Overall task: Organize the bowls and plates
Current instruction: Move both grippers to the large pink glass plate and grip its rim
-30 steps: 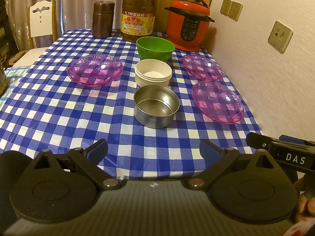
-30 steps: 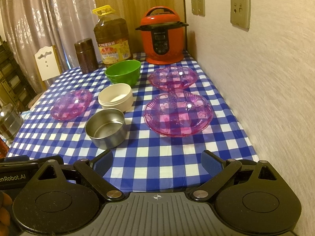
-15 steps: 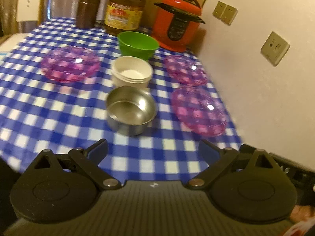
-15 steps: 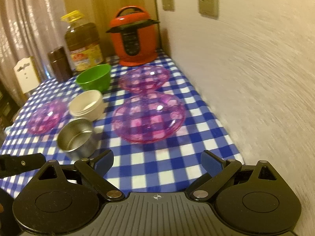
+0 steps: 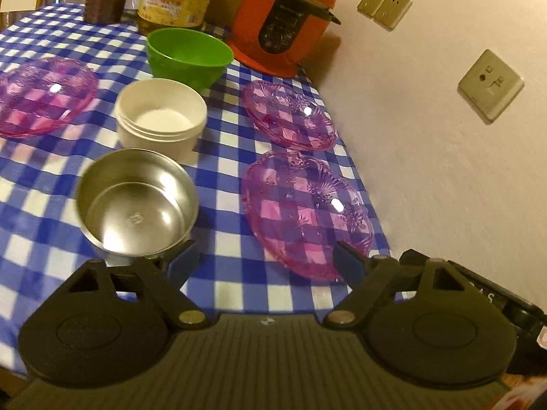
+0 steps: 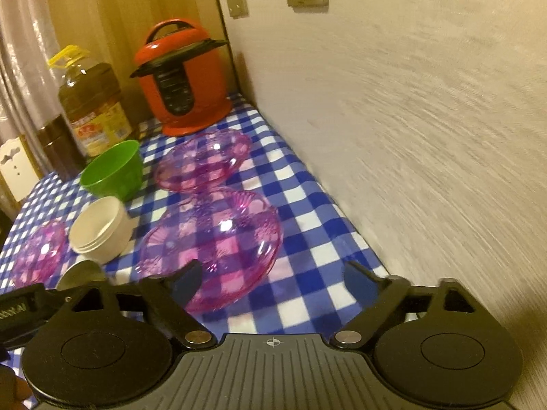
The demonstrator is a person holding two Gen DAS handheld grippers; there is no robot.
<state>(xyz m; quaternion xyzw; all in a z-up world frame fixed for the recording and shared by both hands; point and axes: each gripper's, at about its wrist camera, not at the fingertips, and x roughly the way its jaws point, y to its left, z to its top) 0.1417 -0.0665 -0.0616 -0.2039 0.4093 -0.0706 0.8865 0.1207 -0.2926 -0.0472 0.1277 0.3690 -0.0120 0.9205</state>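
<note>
Plates of pink glass and three bowls lie apart on our checked tablecloth. Our right gripper is nearest the near pink plate, which lies just ahead and left of its centreline, its left fingertip over the rim. Our left gripper faces the gap between the steel bowl and that plate. Both jaws are closing from wide, with nothing gripped.

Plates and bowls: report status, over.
Both grippers' jaws closing, nothing between them. Left gripper near steel bowl; right gripper near closest pink plate. Nothing stacked yet. Path clear.
</note>
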